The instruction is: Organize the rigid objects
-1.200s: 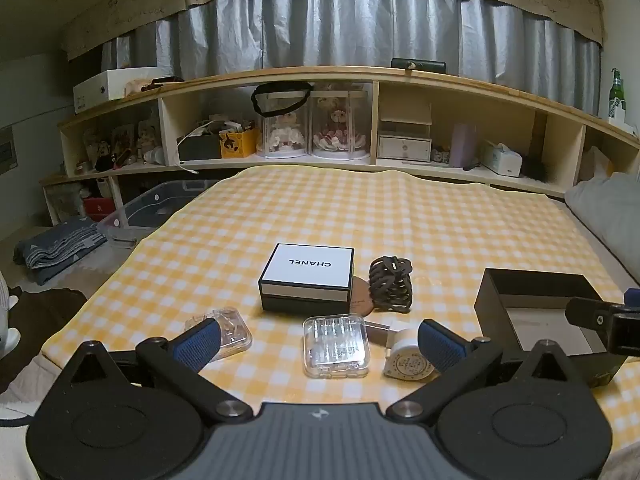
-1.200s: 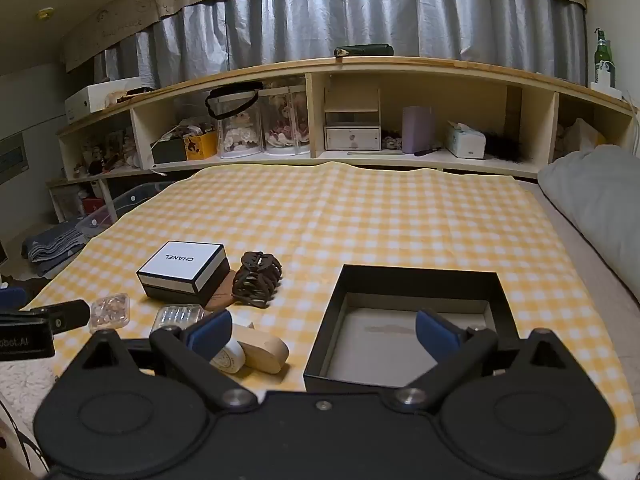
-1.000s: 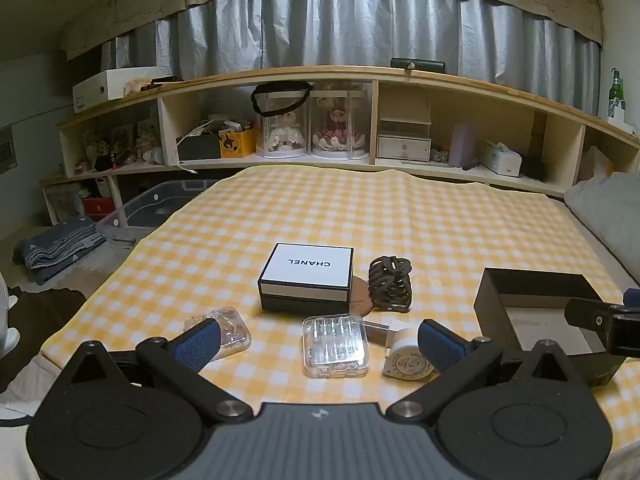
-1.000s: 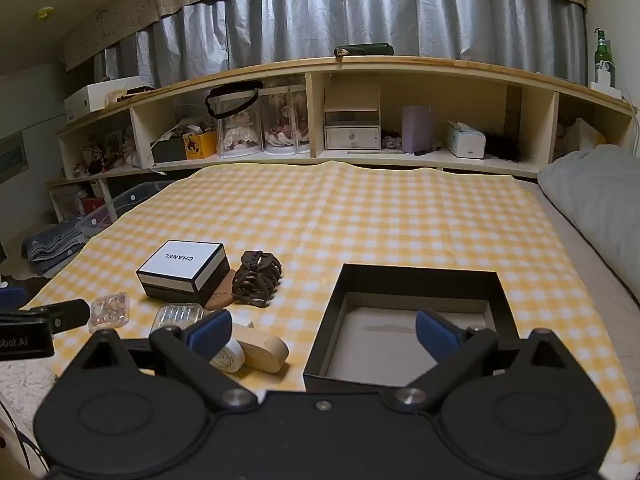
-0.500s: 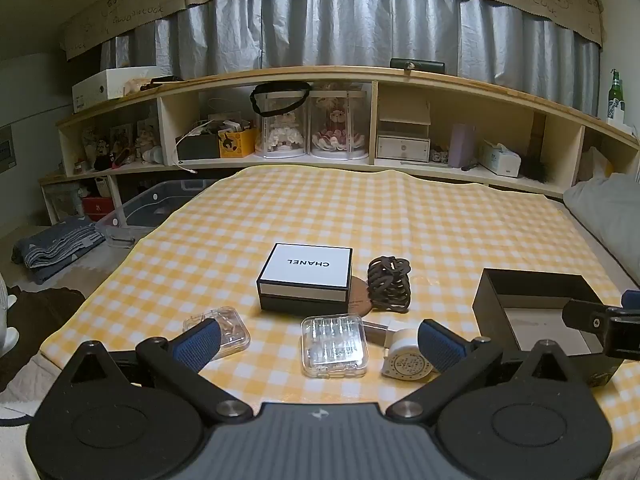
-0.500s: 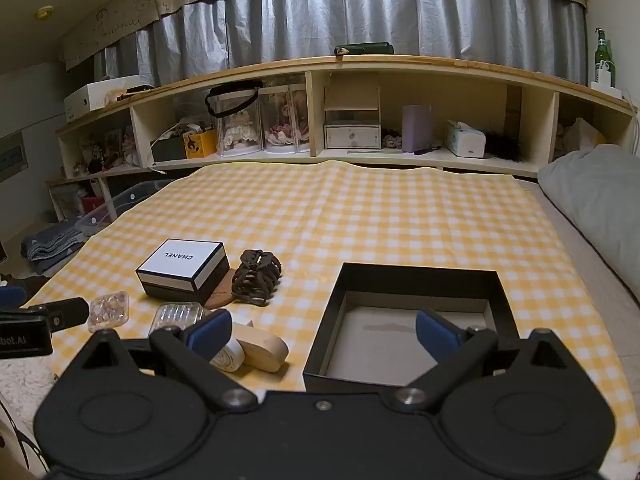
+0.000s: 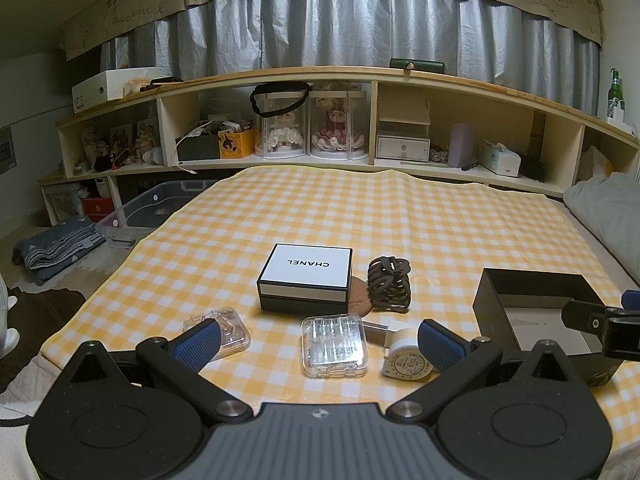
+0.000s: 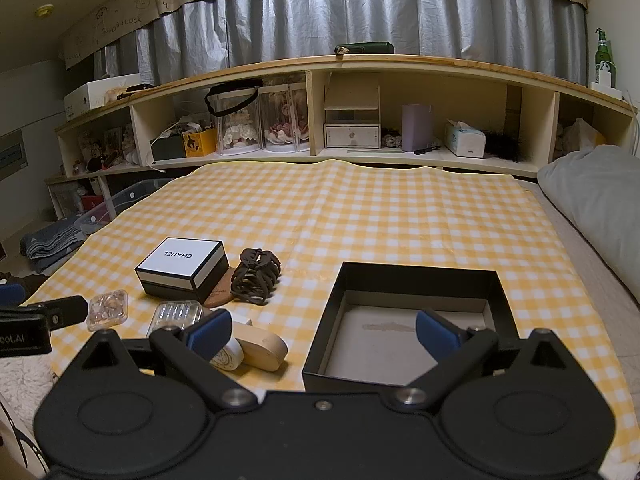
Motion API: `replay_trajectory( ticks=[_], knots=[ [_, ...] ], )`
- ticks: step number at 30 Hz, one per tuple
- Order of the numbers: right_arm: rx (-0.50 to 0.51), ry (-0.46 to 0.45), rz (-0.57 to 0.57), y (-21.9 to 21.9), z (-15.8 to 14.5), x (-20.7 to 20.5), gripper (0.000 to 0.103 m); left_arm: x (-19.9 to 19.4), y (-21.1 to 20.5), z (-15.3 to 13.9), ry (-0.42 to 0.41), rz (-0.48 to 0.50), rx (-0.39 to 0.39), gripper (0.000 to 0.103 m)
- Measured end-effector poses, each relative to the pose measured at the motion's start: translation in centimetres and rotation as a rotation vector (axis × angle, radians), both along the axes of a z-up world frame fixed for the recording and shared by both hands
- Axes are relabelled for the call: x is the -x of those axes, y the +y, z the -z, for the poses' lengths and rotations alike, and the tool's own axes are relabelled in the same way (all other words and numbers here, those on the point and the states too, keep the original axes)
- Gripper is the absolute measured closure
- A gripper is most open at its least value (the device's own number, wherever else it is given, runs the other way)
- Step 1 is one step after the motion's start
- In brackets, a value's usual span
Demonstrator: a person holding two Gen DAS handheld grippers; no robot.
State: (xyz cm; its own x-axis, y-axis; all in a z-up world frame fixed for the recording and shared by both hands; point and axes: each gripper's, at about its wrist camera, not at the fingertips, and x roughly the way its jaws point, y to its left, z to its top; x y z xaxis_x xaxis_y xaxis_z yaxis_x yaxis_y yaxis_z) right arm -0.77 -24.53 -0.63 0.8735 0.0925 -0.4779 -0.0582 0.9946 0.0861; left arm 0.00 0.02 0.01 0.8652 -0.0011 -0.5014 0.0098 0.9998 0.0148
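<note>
On the yellow checked cloth lie a white-lidded black box, a dark hair claw on a cork disc, a clear ribbed case, a small clear case of beads and a beige tape measure. An empty open black box sits to the right. My left gripper hovers open just before the ribbed case. My right gripper is open at the black box's near left corner.
A long wooden shelf unit with doll cases and boxes runs along the back. A grey pillow lies at the right edge. A clear storage bin and folded blanket sit on the floor left of the cloth.
</note>
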Motion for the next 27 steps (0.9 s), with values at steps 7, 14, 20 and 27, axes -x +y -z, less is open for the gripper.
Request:
replay_trajectory(
  ticks=[7,14,20,27],
  knots=[
    [0.001,0.001,0.0,0.01,0.0,0.02,0.003,0.01,-0.01,0.0,0.0,0.0,0.0,0.0],
    [0.002,0.001,0.0,0.04,0.03,-0.02,0.003,0.01,-0.01,0.0,-0.001,0.0,-0.001,0.0],
    [0.002,0.002,0.0,0.05,0.1,-0.04,0.003,0.01,-0.02,0.0,0.0,0.0,-0.001,0.0],
    [0.006,0.003,0.0,0.07,0.18,-0.06,0.003,0.01,-0.01,0.0,0.0,-0.001,-0.001,0.0]
  ],
)
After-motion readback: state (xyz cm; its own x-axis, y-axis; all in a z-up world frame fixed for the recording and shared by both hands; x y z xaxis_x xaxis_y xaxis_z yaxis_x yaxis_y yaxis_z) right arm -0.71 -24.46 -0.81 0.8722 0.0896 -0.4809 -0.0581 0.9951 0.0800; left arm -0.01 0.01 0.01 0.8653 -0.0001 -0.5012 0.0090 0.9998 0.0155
